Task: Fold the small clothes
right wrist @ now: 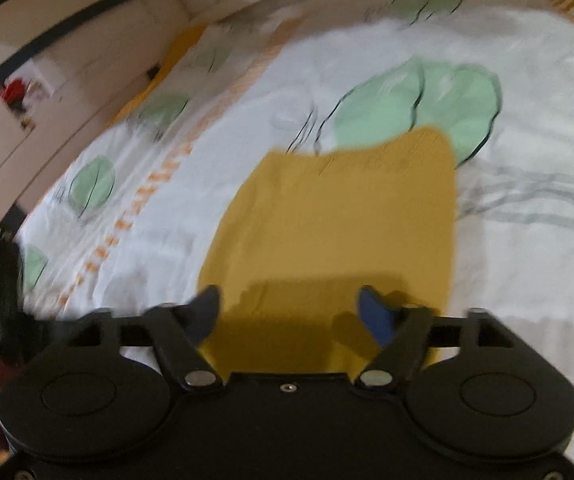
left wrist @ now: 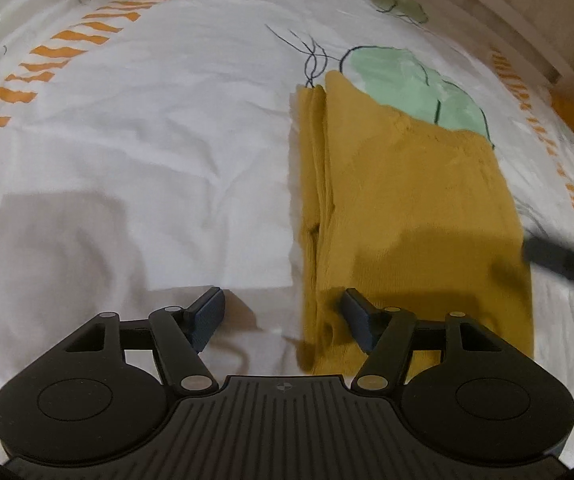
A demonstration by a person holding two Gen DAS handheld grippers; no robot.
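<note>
Lying flat, folded mustard knit garment (left wrist: 403, 216), rectangular, on crinkled leaf-print sheet (left wrist: 167, 120)

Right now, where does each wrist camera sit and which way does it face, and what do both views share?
Left wrist: on the left gripper, looking forward and down over its open fingers at the bed sheet, with the folded mustard garment to its right; the other gripper's dark tip enters at the right edge.
Right wrist: on the right gripper, open, looking down along the garment; the picture is motion-blurred, and furniture shows beyond the sheet.
Shared: the mustard garment, the leaf-printed sheet.
</note>
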